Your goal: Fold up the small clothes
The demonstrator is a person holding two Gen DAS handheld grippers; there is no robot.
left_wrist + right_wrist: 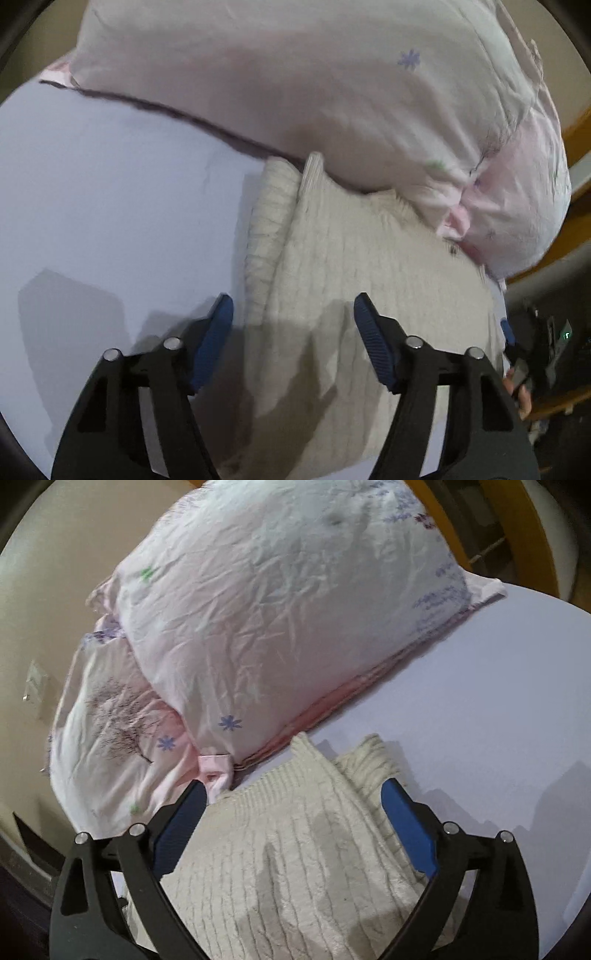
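Observation:
A cream ribbed knit garment [354, 280] lies on the pale sheet [110, 192], its far end against a pillow. It also shows in the right wrist view [303, 849], with a folded layer along its right side. My left gripper [293, 306] is open and empty, hovering over the garment's near left part. My right gripper [295, 794] is open and empty, its fingers spread above the garment's near end. The right gripper's blue pad shows at the far right of the left wrist view [508, 332].
A large pink-white flowered pillow [332, 85] lies behind the garment, also in the right wrist view [288, 620], with a second printed pillow [110, 731] to its left. A beige wall [55, 590] and wooden bed frame [532, 535] stand beyond.

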